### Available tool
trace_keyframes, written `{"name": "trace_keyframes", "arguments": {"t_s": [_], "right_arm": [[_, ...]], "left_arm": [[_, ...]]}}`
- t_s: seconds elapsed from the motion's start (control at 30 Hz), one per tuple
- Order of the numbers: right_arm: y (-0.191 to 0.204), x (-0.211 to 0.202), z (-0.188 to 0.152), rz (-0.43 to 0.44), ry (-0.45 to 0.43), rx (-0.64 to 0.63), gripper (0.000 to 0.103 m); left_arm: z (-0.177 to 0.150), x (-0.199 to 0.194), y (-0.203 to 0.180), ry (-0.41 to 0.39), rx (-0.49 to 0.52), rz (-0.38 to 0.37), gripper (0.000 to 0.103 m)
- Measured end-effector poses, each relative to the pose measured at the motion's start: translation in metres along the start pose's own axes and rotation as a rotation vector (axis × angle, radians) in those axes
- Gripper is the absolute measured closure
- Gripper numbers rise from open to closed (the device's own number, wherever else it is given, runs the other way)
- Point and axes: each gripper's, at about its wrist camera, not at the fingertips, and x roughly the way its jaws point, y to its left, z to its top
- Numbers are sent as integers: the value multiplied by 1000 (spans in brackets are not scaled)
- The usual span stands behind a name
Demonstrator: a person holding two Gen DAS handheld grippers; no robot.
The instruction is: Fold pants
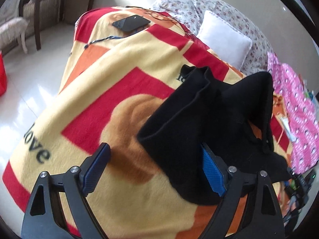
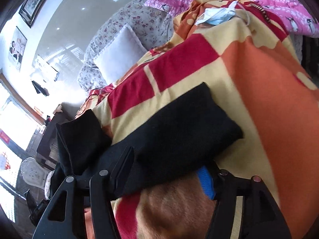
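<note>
Right now my left gripper point(image 1: 155, 167) is spread wide, the black pants point(image 1: 209, 123) draped against its right finger. My right gripper point(image 2: 167, 171) also gapes, pants point(image 2: 179, 131) lying between its fingers on the blanket point(image 2: 269, 99).

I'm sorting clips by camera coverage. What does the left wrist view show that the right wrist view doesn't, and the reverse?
Only the left wrist view shows the black remote-like device lying on the far end of the blanket, and the wooden chair on the tiled floor.

Only the right wrist view shows the blue face mask on the blanket and the framed pictures on the wall.

Both show the black pants on the red, yellow and orange blanket, the white pillow, the floral bedding and the pink penguin quilt.
</note>
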Motion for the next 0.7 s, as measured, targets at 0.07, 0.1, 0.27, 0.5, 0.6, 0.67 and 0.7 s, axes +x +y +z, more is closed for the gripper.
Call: {"name": "trace_keyframes", "arguments": {"t_s": [0.07, 0.1, 0.27, 0.5, 0.6, 0.67, 0.7], "right_arm": [[2, 5, 3, 21, -6, 3, 98], [3, 5, 3, 32, -16, 6, 98], [28, -21, 4, 51, -55, -51, 99], [60, -79, -8, 72, -55, -162, 99], [58, -92, -20, 83, -33, -164, 99], [52, -89, -30, 50, 10, -171, 95], [48, -82, -36, 12, 45, -175, 91]], "left_arm": [[2, 4, -7, 7, 27, -23, 37], [4, 7, -12, 8, 42, -38, 56], [18, 7, -35, -4, 137, -45, 96], [31, -32, -12, -39, 159, -60, 96], [22, -31, 4, -5, 139, -44, 96], [11, -20, 9, 23, 151, -12, 93], [6, -15, 11, 31, 151, 6, 91]]}}
